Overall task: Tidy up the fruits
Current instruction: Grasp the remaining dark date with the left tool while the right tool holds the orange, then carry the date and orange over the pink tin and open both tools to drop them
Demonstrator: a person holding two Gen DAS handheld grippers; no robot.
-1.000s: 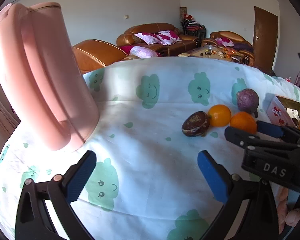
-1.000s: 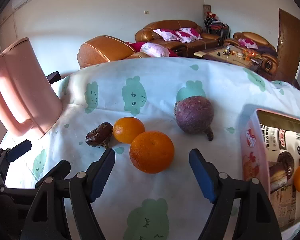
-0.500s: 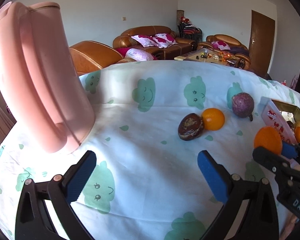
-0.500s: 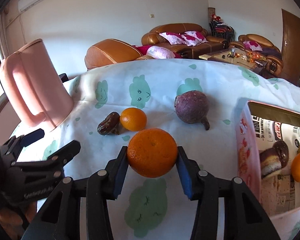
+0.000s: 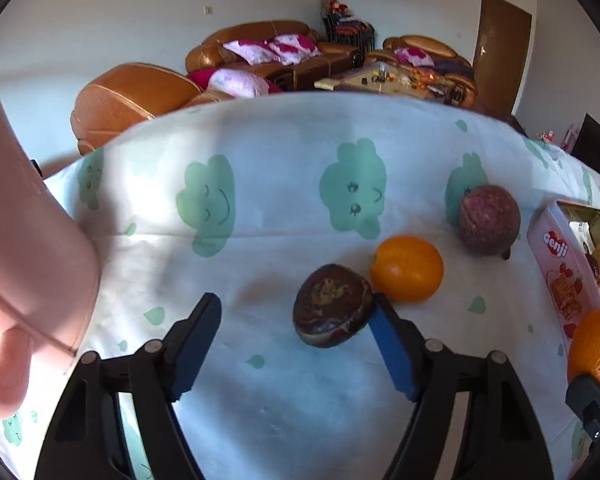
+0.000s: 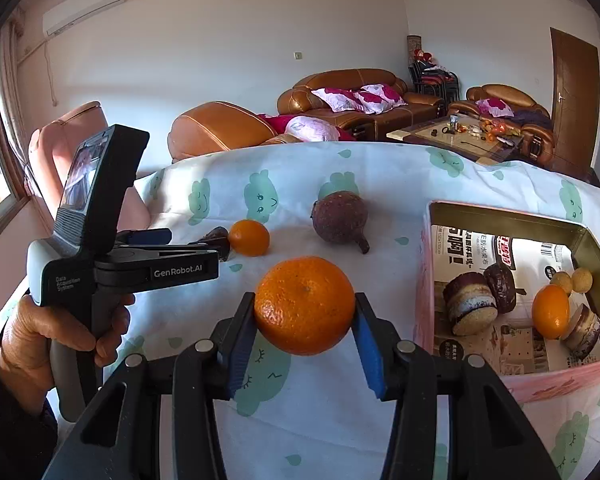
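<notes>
My left gripper (image 5: 296, 320) has a dark brown wrinkled fruit (image 5: 332, 306) between its blue pads. Its jaws are closing; the right pad is at the fruit's edge and the left pad stands well apart. A small orange (image 5: 407, 269) lies just behind the fruit, and a purple passion fruit (image 5: 489, 220) farther right. My right gripper (image 6: 305, 312) is shut on a large orange (image 6: 305, 305), held above the cloth to the left of the open pink box (image 6: 426, 264). Inside the box lie another orange (image 6: 550, 311) and several dark fruit pieces.
A tall pink jug (image 5: 24, 260) stands at the left of the cloud-print tablecloth (image 5: 260, 400). A hand (image 6: 40, 332) holds the left gripper's handle at the near left. Sofas and a coffee table lie beyond the table's far edge.
My left gripper has moved forward and right up to the dark fruit, and its jaws have narrowed. The right gripper has shut on the large orange and lifted it toward the box.
</notes>
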